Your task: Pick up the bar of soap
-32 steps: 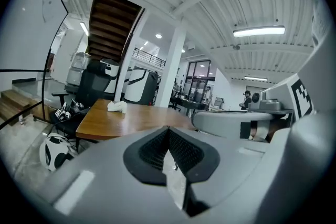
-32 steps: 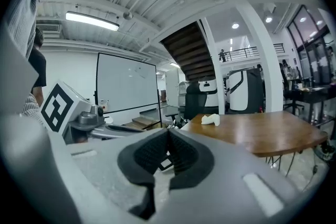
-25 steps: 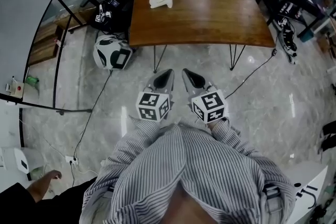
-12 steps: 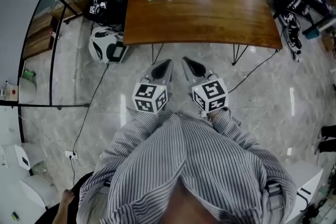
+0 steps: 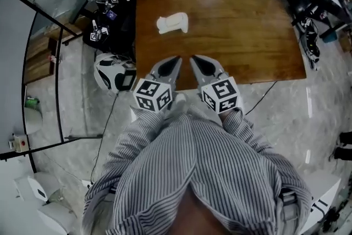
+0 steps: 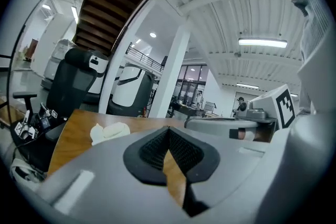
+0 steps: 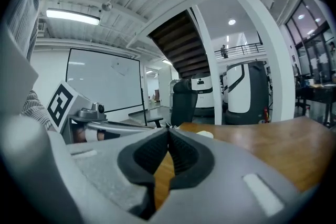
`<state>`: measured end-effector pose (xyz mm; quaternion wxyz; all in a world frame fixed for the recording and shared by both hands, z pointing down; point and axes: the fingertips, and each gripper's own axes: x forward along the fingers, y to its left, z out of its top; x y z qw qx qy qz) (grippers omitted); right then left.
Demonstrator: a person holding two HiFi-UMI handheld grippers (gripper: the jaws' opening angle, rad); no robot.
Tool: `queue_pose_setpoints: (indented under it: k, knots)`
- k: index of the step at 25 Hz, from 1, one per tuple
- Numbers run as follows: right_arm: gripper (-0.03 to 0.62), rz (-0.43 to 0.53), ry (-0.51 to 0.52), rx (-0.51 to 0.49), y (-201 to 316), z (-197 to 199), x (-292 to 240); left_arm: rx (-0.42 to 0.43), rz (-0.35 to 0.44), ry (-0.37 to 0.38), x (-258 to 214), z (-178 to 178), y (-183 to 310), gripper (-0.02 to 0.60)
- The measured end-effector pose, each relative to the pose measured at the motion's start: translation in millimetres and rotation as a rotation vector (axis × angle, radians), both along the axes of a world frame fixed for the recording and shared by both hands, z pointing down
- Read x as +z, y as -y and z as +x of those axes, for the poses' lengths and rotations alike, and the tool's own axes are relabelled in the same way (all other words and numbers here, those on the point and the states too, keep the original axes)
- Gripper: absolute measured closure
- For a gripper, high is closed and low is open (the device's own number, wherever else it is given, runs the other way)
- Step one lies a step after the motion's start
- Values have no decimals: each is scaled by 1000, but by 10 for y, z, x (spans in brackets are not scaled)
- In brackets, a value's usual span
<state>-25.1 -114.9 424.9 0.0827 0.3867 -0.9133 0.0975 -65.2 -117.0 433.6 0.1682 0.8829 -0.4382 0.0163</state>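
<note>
The bar of soap (image 5: 172,23) is a pale, lumpy white piece lying on the far left part of the brown wooden table (image 5: 242,30). The left gripper view shows the soap (image 6: 109,132) ahead and to the left; in the right gripper view only a sliver of it (image 7: 205,134) peeks over the jaws. My left gripper (image 5: 171,60) and right gripper (image 5: 197,60) hover side by side over the table's near edge, both shut with nothing between the jaws. The soap lies a short way beyond the left gripper.
A black office chair (image 6: 73,89) and a heap of marker-tagged gear (image 5: 102,27) stand left of the table. A white and black helmet-like object (image 5: 114,71) lies on the marble floor. Cables trail across the floor. Dark equipment (image 5: 311,36) crowds the right side.
The person has stepped toward the table; both grippers, earlier over the floor in front of it, now reach over its near edge. Both stayed shut. The soap has not moved.
</note>
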Motion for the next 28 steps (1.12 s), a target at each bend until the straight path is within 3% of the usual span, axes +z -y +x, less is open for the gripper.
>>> queue_pose_setpoints:
  k: [5, 12, 18, 22, 28]
  knots:
    - [592, -61, -12, 21, 604, -147, 80, 38, -58, 12, 160, -100, 525, 578]
    - [592, -162, -46, -16, 989, -207, 366, 99, -88, 67, 387, -226, 1056, 577]
    - [592, -210, -26, -69, 1303, -272, 467, 181, -117, 214, 623, -329, 1429, 537]
    - [592, -247, -9, -94, 1400, -275, 585, 288, -99, 362, 781, -334, 1686, 494]
    - [592, -321, 16, -102, 1397, -241, 833, 466, -72, 513, 988, -332, 1994, 378]
